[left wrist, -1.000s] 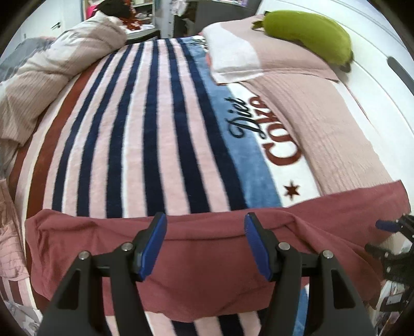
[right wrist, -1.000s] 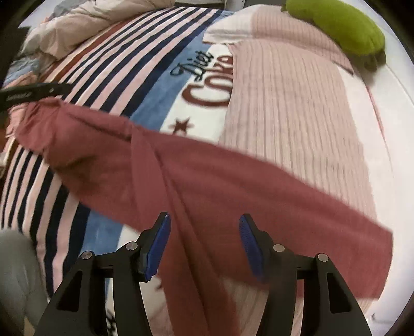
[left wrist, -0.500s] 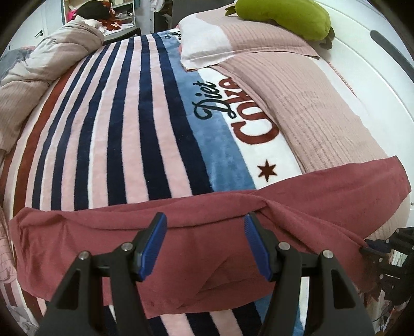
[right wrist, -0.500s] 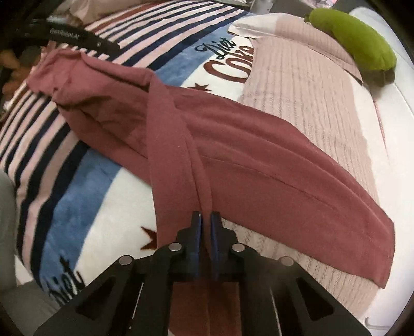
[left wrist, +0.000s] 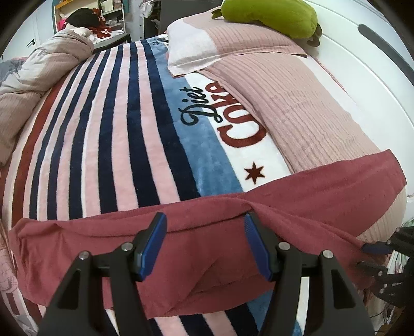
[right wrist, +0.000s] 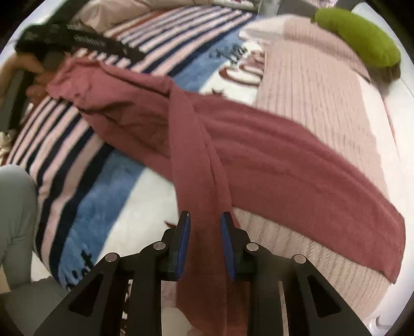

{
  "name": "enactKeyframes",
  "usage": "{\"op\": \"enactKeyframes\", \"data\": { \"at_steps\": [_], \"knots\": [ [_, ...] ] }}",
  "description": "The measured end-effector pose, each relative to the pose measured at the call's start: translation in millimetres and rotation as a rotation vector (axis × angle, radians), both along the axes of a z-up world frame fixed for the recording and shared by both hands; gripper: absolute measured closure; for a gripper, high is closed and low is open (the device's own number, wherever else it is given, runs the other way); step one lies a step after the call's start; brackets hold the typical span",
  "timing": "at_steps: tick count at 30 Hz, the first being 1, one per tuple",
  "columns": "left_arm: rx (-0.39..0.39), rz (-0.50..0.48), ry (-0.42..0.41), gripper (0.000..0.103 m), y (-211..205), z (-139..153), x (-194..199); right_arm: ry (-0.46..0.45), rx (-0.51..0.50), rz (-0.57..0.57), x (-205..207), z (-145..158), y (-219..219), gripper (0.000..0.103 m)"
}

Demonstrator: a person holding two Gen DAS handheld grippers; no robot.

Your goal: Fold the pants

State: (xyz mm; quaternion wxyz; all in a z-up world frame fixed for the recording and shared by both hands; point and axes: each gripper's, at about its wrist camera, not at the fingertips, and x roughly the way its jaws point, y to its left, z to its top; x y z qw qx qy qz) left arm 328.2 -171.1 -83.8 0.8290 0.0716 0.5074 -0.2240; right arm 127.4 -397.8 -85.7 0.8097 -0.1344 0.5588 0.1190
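Pants (left wrist: 207,248) were a plain dusty maroon. Blanket (left wrist: 108,144) had navy, pink and white stripes plus a blue band with red lettering. Ribbed pale pink cover (left wrist: 305,103), lime green plush (left wrist: 271,15), blue gripper pads (left wrist: 152,245).

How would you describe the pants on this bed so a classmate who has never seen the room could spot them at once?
Start at the bed with the striped blanket. Across its near edge lie the pants, spread sideways under the left gripper, one leg reaching onto the ribbed pink cover. They are the only plain dark-red cloth; everything around them is striped, lettered or pale pink.
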Motion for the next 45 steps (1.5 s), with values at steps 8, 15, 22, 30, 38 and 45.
{"op": "enactKeyframes", "data": {
  "at_steps": [8,15,22,30,38,45],
  "knots": [
    [-0.002,-0.003,0.0,0.045,0,0,-1,0.055,-0.077,0.01,9,-19,6,0.084],
    [-0.006,0.005,0.005,0.045,1,-1,0,0.023,-0.142,0.052,1,-23,12,0.078],
    [0.001,0.003,0.008,0.045,2,-6,2,0.02,-0.151,0.087,6,-31,17,0.07],
    [-0.016,0.02,0.008,0.045,5,-13,7,0.037,-0.158,0.108,20,-45,24,0.093],
    [-0.014,0.022,0.004,0.045,4,-13,11,0.035,-0.125,0.118,30,-24,15,0.102],
    [-0.013,0.015,0.004,0.045,-2,-10,13,-0.004,-0.143,0.099,45,-6,0,0.103]
  ]
}}
